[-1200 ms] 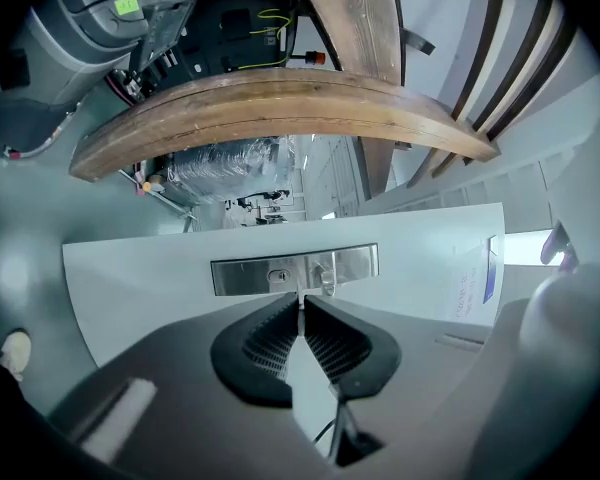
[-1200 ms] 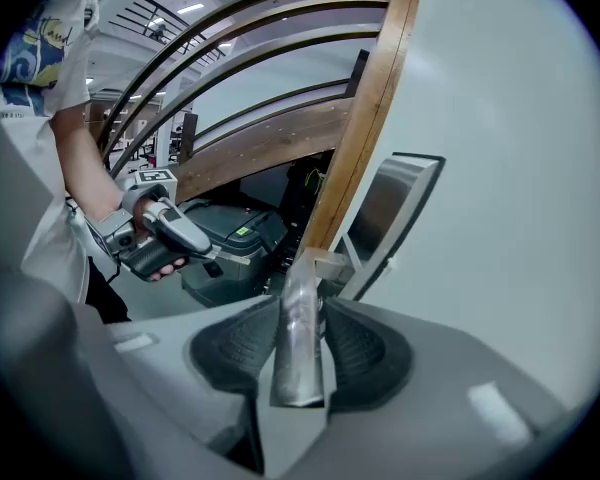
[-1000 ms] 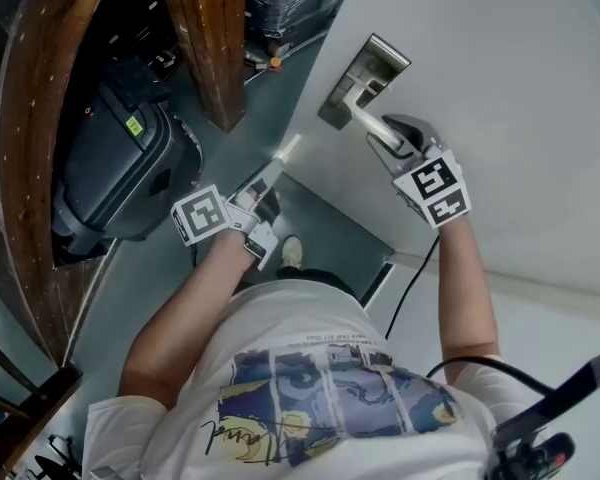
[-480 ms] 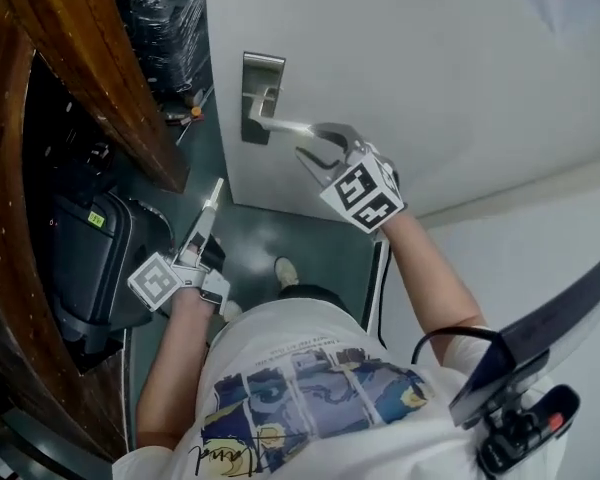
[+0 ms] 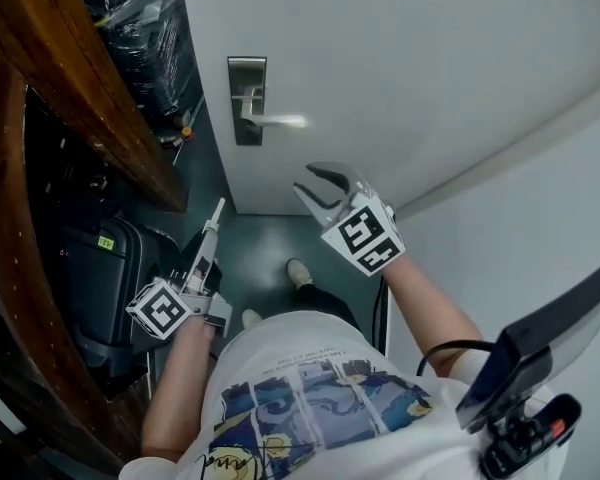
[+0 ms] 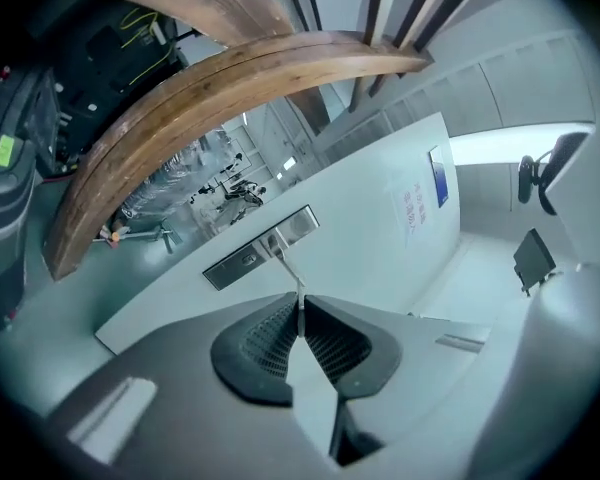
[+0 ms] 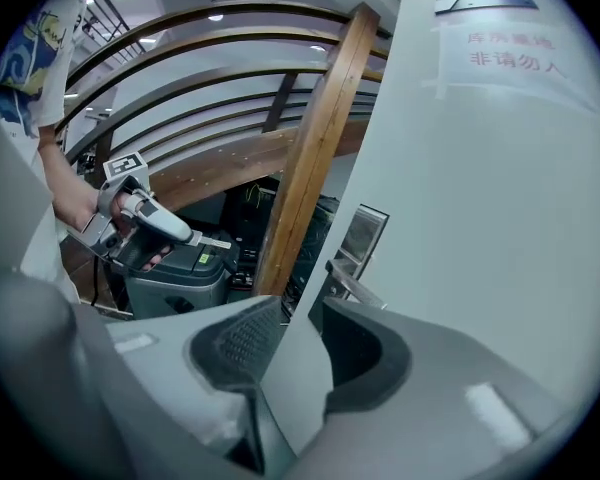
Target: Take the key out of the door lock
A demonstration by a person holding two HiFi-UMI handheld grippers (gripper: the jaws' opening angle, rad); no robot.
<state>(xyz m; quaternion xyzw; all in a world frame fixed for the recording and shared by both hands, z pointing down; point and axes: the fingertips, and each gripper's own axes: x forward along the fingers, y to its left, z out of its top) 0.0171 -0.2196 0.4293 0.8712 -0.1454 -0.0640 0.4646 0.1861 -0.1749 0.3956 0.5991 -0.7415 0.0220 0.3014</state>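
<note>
Left hand-held gripper (image 6: 300, 313): pinches key (image 7: 213, 242), held well clear of lock plate (image 5: 246, 98), apparently extracted | right hand-held gripper (image 7: 302, 313): jaws apart, empty.

Both arms are raised toward the door handle (image 5: 275, 121). The right gripper (image 5: 325, 183) hangs just below and to the right of the lever, its jaws spread wide with nothing between them. The left gripper (image 5: 217, 213) is held well below and left of the handle, its jaws pressed nearly together and pointing upward.
</note>
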